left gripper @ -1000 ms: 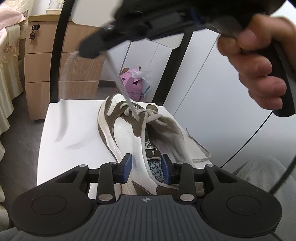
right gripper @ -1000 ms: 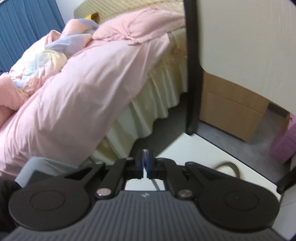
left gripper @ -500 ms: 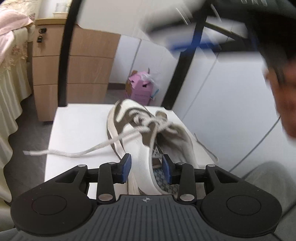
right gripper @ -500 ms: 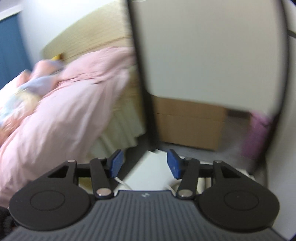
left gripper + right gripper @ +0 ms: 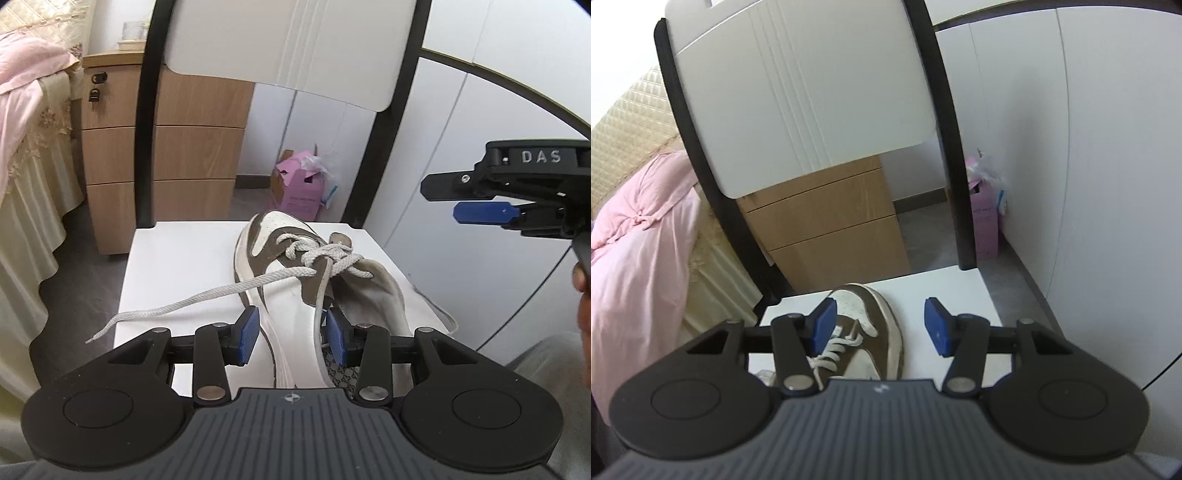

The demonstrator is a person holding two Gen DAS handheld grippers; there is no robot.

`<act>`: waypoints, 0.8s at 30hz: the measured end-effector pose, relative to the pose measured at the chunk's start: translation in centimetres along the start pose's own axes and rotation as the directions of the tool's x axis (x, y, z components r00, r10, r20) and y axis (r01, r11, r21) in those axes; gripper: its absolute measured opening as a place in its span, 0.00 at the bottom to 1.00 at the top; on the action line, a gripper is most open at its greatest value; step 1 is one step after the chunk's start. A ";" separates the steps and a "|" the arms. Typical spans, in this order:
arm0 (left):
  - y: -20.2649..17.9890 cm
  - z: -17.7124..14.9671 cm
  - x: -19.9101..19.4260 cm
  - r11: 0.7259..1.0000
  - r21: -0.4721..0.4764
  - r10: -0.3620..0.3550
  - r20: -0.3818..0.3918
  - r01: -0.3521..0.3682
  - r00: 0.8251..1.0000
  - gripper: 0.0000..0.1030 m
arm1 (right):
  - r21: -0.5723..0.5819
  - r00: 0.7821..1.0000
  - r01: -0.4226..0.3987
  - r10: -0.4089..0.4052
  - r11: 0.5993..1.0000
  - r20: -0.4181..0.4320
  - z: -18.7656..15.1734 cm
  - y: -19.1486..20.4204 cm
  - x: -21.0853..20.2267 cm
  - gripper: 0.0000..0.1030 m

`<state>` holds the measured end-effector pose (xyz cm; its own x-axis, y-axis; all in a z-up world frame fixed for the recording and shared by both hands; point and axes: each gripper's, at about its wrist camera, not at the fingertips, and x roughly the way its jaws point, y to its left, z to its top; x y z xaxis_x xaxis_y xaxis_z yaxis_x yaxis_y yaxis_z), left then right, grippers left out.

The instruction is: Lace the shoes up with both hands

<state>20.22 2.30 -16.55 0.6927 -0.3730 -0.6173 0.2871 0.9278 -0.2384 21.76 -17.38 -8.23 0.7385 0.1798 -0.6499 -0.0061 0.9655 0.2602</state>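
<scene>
Shoe: your brown-and-white shoe (image 5: pixel 291 291) lay on the white chair seat (image 5: pixel 177 258), at the centre of the left wrist frame, toe toward the chair back (image 5: pixel 295 48).
Lace, left end: one loose lace end (image 5: pixel 192 299) ran from the crossings down to the lower left of that frame and trailed off the seat edge, held by nothing.
Lace, right end: a second strand (image 5: pixel 439 314) showed only as a thin loop at the seat's right edge.
Left tongs: your left tongs (image 5: pixel 291 336) stood apart, one pad on each side of the shoe's heel end, gripping nothing that I could see.
Right tongs: your right tongs (image 5: pixel 881 325) stood wide apart above the toe, empty.
Step in hand: as I judged it, the lace was threaded through the lower eyelets but not drawn snug or tied.
Doing it well: you would have done best to pinch each end close to the eyelets, not at the tip, and to keep the shoe steadied so that pulling did not drag it across the seat.
Hidden: the upper eyelets sat behind the bunched crossings, so I could not count which were threaded.
Cut off: the heel lay under the left tongs' body, and in the right wrist frame the shoe's rear half was covered.
Hard to make out: whether the left pads touched the shoe's sides.
</scene>
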 end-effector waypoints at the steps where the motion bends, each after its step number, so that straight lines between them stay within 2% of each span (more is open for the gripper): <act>1: 0.0 0.0 0.0 1.000 -0.006 0.000 -0.002 0.000 1.000 0.43 | 0.001 1.000 -0.008 0.008 1.000 -0.002 0.2 -0.2 -0.4 0.52; 3: -0.1 0.0 0.0 1.000 -0.010 0.007 -0.003 -0.007 1.000 0.43 | -0.029 0.999 -0.039 0.038 0.999 -0.028 0.3 0.0 -0.4 0.53; 7: -0.1 0.1 -0.3 0.999 -0.022 0.023 0.014 -0.023 1.000 0.43 | -0.067 0.998 -0.050 0.048 0.996 -0.036 -0.8 -0.8 -1.3 0.61; 11: -0.2 0.1 0.0 0.999 -0.020 0.037 0.017 -0.037 0.999 0.43 | 0.002 0.993 -0.093 0.093 0.996 -0.076 -3.3 -2.2 -1.3 0.61; 15: -0.7 0.2 0.3 0.999 0.021 0.026 0.026 -0.027 0.999 0.43 | 0.021 0.988 -0.125 0.126 0.992 -0.084 -5.3 -2.2 -1.1 0.61; 20: -1.3 0.0 0.7 0.996 0.055 0.064 0.034 -0.065 0.997 0.29 | -0.026 0.981 -0.167 0.163 0.986 -0.105 -6.6 -0.7 0.1 0.56; 21: -1.4 0.0 0.7 0.997 0.050 0.064 0.036 -0.066 0.997 0.23 | -0.036 0.979 -0.175 0.171 0.984 -0.109 -6.8 -0.4 0.3 0.52; 22: -1.4 0.0 0.6 0.997 0.045 0.065 0.038 -0.066 0.997 0.17 | -0.047 0.980 -0.172 0.166 0.984 -0.114 -7.0 -0.1 0.6 0.43; 24: -1.6 0.0 0.6 0.994 0.058 0.092 0.049 -0.095 0.995 0.13 | -0.054 0.979 -0.173 0.166 0.983 -0.115 -7.3 0.1 1.0 0.22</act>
<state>20.13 0.57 -16.53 0.7480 -0.2858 -0.5991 0.2577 0.9568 -0.1347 17.61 -15.73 -14.04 0.6445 0.3583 -0.6755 -0.1702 0.9285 0.3301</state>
